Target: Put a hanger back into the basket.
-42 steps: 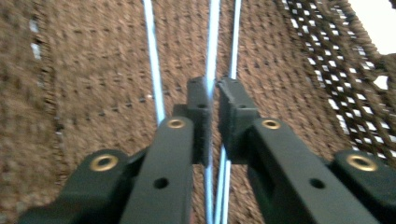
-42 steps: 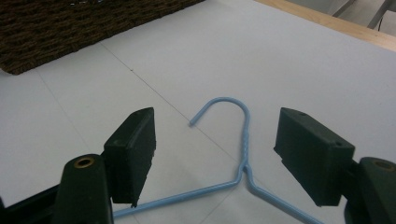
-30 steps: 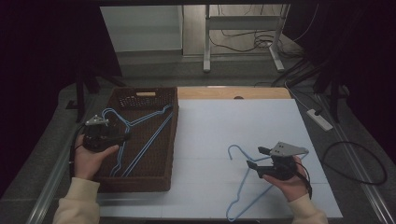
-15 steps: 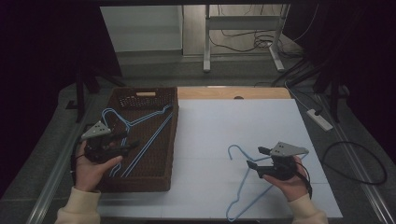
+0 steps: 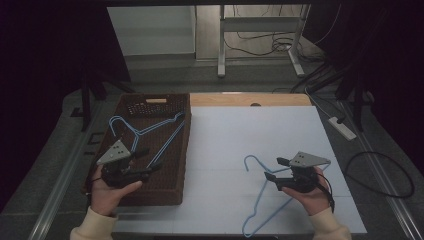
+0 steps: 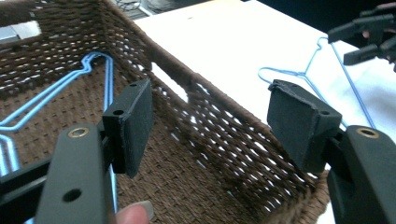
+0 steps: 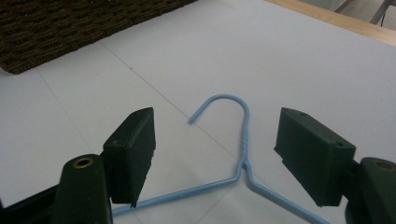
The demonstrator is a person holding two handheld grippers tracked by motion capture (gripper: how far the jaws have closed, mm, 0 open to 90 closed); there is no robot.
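Observation:
A brown wicker basket stands at the table's left with blue wire hangers lying inside. My left gripper hovers over the basket's near part, pointing right. Its jaws have just been opening and nothing is between them. Another blue hanger lies flat on the white table at the right. My right gripper is open just above that hanger's neck, with the hook ahead of the pads, which do not touch it.
The white table surface stretches between basket and hanger. A bare wooden strip runs along its far edge. On the floor to the right lie a power strip and cables; a metal frame stands behind the table.
My left gripper has moved toward the basket's near edge and turned to point right, and its jaws stand wider. The right gripper and the table hanger have not moved.

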